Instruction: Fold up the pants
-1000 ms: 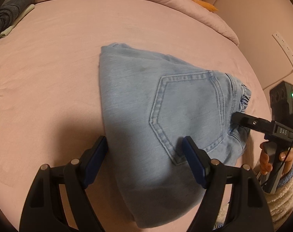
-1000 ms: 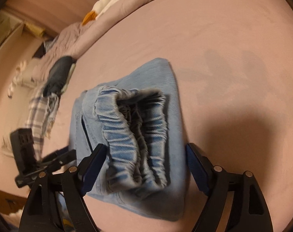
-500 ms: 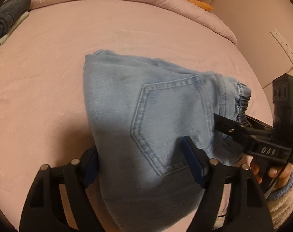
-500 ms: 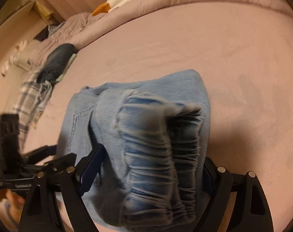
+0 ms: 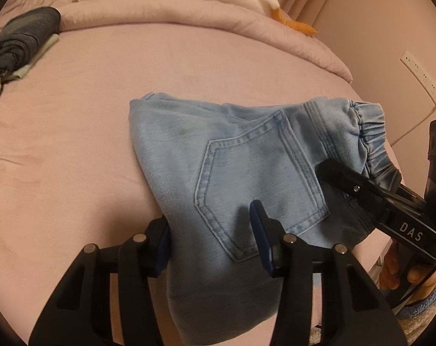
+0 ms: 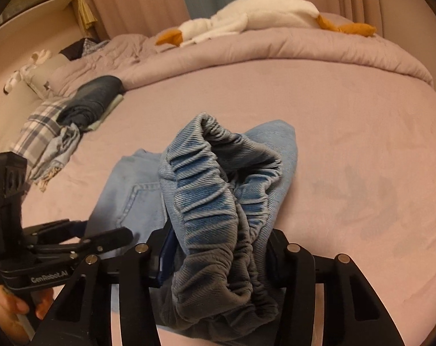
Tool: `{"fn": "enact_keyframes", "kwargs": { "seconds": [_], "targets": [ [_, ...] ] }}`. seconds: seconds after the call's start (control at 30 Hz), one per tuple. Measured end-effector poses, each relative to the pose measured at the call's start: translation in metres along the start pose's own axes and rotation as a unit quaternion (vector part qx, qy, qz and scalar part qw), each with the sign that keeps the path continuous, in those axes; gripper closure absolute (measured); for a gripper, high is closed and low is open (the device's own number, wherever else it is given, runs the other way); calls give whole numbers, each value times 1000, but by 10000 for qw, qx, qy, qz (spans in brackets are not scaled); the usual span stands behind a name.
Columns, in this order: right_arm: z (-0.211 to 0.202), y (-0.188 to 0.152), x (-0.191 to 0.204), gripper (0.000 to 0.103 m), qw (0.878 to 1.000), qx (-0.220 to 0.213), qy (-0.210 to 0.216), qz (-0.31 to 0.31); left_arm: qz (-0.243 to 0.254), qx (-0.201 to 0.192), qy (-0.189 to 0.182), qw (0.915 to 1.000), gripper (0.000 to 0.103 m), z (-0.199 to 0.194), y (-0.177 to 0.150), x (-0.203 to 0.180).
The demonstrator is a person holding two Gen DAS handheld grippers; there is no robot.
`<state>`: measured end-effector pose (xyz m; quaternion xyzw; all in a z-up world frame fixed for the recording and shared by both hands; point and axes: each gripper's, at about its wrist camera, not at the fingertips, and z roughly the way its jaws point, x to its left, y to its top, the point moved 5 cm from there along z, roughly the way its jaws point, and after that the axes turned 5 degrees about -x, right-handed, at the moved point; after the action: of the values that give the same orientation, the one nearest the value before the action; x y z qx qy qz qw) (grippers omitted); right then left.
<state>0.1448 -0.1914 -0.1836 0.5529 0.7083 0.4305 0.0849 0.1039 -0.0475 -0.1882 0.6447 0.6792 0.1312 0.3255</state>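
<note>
Denim, pale blue: the folded pants point(image 5: 246, 178) lie on the pink bedsheet point(image 5: 88, 144), back pocket up, with both your grippers on them.
Waistband: the elastic band point(image 6: 218, 201) is bunched and raised off the sheet at your right side.
Left gripper point(image 5: 212, 239): your jaws have just been closing and now clamp the near folded edge of the pants; one blue pad point(image 5: 264, 242) presses on top by the pocket corner, the other sits against the fold's outer side.
Right gripper point(image 6: 218, 248): your jaws have just been closing and now pinch the gathered waistband between them; the cloth bulges up and over the fingers.
Hands: your fingers point(image 5: 390, 271) wrap the right handle; your other hand point(image 6: 19, 302) shows at the left handle.
Bedding: a rumpled pink duvet point(image 6: 275, 49) lies across the far side of the bed.
Plush: a white goose toy point(image 6: 261, 14) with orange feet rests on the duvet.
Other clothes: a dark folded garment point(image 6: 94, 98) and a plaid cloth point(image 6: 42, 132) lie at the bed's far left, well apart from the pants.
Wall: a white power strip point(image 5: 419, 77) hangs at the right.
</note>
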Motion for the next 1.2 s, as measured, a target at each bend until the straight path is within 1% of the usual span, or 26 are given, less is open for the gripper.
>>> {"fn": "enact_keyframes", "kwargs": {
  "seconds": [0.13, 0.23, 0.4, 0.73, 0.97, 1.2],
  "targets": [
    [-1, 5, 12, 52, 9999, -122, 68, -77, -106, -200, 17, 9997, 55, -15, 4, 9],
    [-1, 11, 23, 52, 9995, -232, 93, -187, -128, -310, 104, 9994, 55, -24, 7, 18],
    [4, 21, 42, 52, 9987, -321, 177, -352, -212, -419, 237, 9986, 55, -32, 11, 32],
    [21, 43, 74, 52, 9965, -426, 408, -599, -232, -608, 496, 9966, 55, -42, 38, 60],
    [34, 58, 88, 52, 9950, -517, 515, -683, -183, -695, 639, 9954, 55, -40, 58, 79],
    [49, 72, 100, 52, 9934, -561, 554, -831, -136, -669, 779, 9946, 55, -27, 74, 96]
  ]
}}
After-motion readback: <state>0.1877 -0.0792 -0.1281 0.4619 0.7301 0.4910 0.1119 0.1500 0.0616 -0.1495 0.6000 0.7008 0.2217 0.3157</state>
